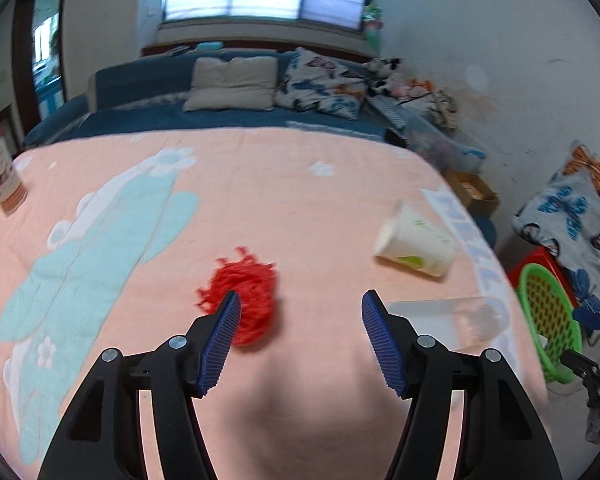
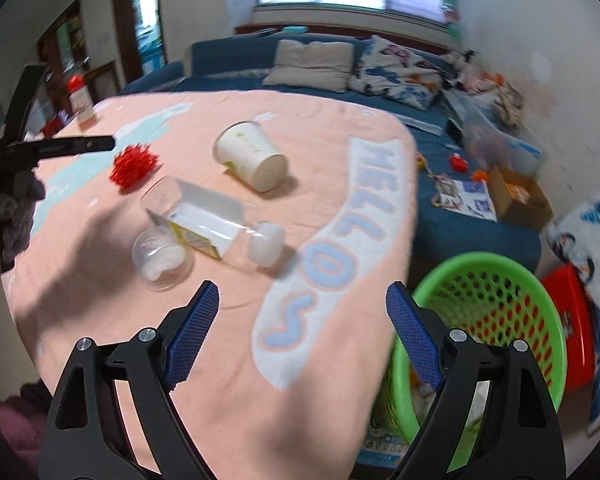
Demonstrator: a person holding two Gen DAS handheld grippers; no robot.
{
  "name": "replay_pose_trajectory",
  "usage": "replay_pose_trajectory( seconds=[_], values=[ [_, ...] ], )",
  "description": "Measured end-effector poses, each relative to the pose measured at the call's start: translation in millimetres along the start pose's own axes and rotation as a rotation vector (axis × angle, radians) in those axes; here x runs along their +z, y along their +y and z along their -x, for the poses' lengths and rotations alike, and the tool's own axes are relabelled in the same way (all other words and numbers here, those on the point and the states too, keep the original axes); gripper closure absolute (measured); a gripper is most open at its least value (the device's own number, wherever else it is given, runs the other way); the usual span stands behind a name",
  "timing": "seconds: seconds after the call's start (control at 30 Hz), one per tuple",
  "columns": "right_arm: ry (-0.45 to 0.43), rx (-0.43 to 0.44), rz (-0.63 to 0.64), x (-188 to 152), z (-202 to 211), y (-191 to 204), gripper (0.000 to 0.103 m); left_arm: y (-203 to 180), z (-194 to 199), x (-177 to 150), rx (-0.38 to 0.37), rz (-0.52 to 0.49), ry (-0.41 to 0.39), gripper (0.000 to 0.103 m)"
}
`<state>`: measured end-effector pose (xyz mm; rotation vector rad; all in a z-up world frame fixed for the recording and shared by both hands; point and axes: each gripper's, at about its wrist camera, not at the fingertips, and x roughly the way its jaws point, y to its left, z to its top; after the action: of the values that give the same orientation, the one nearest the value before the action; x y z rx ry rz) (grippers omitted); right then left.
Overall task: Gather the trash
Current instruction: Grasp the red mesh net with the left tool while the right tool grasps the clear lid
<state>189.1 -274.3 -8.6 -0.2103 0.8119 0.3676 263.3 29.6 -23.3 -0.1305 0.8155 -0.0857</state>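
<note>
- The left tongs (image 1: 300, 306) are held released, with nothing between the jaws, low over the pink blanket (image 1: 260, 184).
- The red shredded-ribbon bow (image 1: 242, 296) is found just ahead of the left tongs, touching or hidden behind the tip of their left jaw; it lies off-centre to the left of the gap, so a small leftward shift is judged necessary before closing.
- The bow is roughly round, so no long axis has to be matched.
- The right tongs (image 2: 302, 304) are likewise spread wide and empty, held over the blanket's near edge beside the green basket (image 2: 540, 280).
- From the right tongs the bow (image 2: 134, 166) is seen well apart, far left, beyond the clear plastic box (image 2: 204, 216) and the clear dome lid (image 2: 162, 260); the left tongs are judged nearer.
- A tipped paper cup (image 1: 416, 242) is seen to the right of the left tongs.
</note>
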Motion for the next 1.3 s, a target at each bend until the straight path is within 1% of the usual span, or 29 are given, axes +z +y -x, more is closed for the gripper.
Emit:
replay_pose_trajectory(
  seconds=[0.17, 0.2, 0.37, 0.53, 0.67, 0.8, 0.93, 1.07, 1.2, 1.27, 1.3],
  values=[
    [0.032, 0.038, 0.102, 10.4, -17.5, 17.4, 0.016, 20.2, -17.7, -2.6, 0.037, 0.036, 0.036, 0.036],
    [0.041, 0.068, 0.111, 12.8, -21.9, 20.8, 0.016, 22.6, -19.8, -2.9, 0.038, 0.040, 0.040, 0.036],
    [0.070, 0.172, 0.119, 14.4, -39.1, 42.3, 0.016, 34.7, -34.5, -2.7, 0.037, 0.061, 0.063, 0.035],
    [0.094, 0.223, 0.128, 10.0, -56.3, 70.8, 0.016, 38.1, -45.7, -2.4, 0.032, 0.048, 0.080, 0.035],
    [0.098, 0.240, 0.108, 9.7, -68.7, 86.9, 0.017, 40.9, -56.1, -2.0, 0.025, 0.049, 0.095, 0.035],
    [0.096, 0.235, 0.074, 12.0, -78.6, 97.3, 0.018, 45.0, -66.4, -0.8, 0.012, 0.057, 0.107, 0.035],
    [0.111, 0.237, 0.024, 14.5, -91.5, 102.8, 0.023, 46.8, -73.7, -1.4, -0.001, 0.056, 0.112, 0.035],
    [0.114, 0.218, 0.013, 14.8, -99.8, 108.9, 0.025, 46.3, -79.1, -1.2, -0.013, 0.051, 0.116, 0.035],
    [0.116, 0.216, -0.015, 15.5, -105.2, 111.2, 0.030, 45.5, -84.2, -1.1, -0.019, 0.041, 0.122, 0.039],
    [0.120, 0.218, -0.032, 16.4, -107.7, 111.9, 0.034, 45.8, -86.0, -0.4, -0.022, 0.038, 0.122, 0.044],
    [0.123, 0.217, -0.035, 17.1, -109.4, 112.9, 0.034, 46.0, -87.2, 0.1, -0.024, 0.039, 0.124, 0.045]
  ],
)
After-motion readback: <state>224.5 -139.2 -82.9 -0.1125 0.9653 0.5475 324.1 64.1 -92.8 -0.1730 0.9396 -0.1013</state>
